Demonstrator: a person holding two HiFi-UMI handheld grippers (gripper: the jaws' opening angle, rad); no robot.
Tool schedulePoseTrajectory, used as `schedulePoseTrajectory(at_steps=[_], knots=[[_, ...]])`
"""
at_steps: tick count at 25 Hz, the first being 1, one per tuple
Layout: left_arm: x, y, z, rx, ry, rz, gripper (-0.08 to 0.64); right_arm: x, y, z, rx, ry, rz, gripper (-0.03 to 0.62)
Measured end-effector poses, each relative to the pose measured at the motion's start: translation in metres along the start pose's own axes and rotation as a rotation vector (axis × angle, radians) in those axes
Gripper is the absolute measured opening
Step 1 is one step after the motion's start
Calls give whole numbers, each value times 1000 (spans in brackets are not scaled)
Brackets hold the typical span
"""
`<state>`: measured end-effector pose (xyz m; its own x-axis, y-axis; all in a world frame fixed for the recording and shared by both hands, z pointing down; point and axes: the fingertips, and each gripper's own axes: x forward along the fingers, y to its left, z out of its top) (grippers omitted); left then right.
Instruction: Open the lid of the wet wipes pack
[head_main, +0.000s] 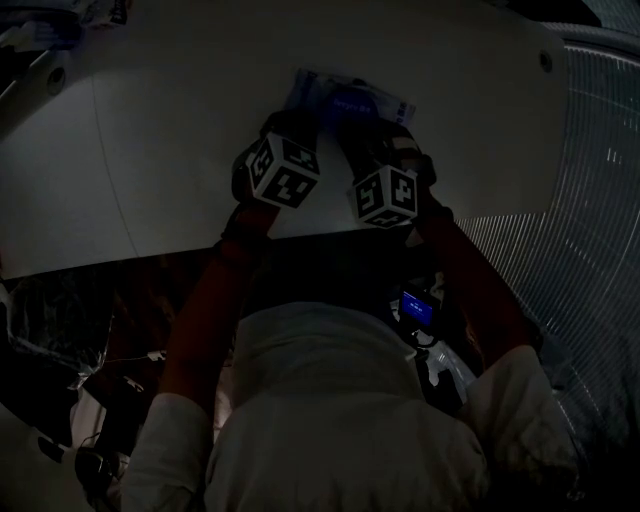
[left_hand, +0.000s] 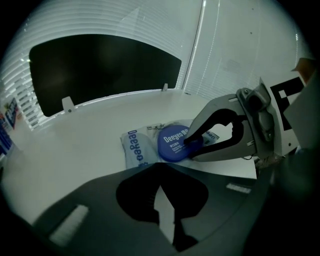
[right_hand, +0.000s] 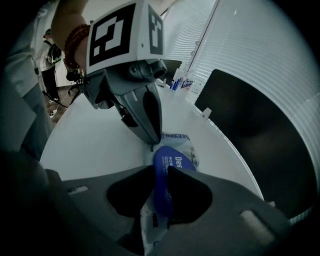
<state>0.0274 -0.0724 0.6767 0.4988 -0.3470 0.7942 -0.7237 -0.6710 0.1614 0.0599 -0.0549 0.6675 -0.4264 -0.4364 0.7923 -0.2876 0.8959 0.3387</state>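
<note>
The wet wipes pack (head_main: 318, 92) lies flat on the worktop (head_main: 150, 150) at your 12 o'clock, and the lid (left_hand: 172, 145) sits on top of it. Your left gripper (right_hand: 151, 141) comes in from 7 o'clock. Its fingers (right_hand: 146, 122) are down at the pack's left end, at about 9 o'clock from the lid. Your right gripper (left_hand: 191, 143) comes in from 5 o'clock, just right of the left one, and the lid's 3 o'clock rim stands between its fingers (right_hand: 131, 192). The two grippers sit side by side, near but apart, with the pack in front of both.
</note>
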Motion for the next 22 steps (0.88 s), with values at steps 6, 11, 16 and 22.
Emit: schedulePoseTrajectory(at_steps=[6, 11, 16, 22], knots=[[3, -2, -2, 94, 33, 13, 2, -2, -2, 1, 7, 4, 36, 75], [3, -3, -5, 147, 53, 11, 2, -8, -4, 6, 42, -13, 57, 66], [4, -4, -5, 178, 67, 0, 2, -16, -13, 13, 57, -38, 47, 58], [4, -4, -6, 175, 64, -3, 2, -27, -34, 28, 58, -75, -4, 55]])
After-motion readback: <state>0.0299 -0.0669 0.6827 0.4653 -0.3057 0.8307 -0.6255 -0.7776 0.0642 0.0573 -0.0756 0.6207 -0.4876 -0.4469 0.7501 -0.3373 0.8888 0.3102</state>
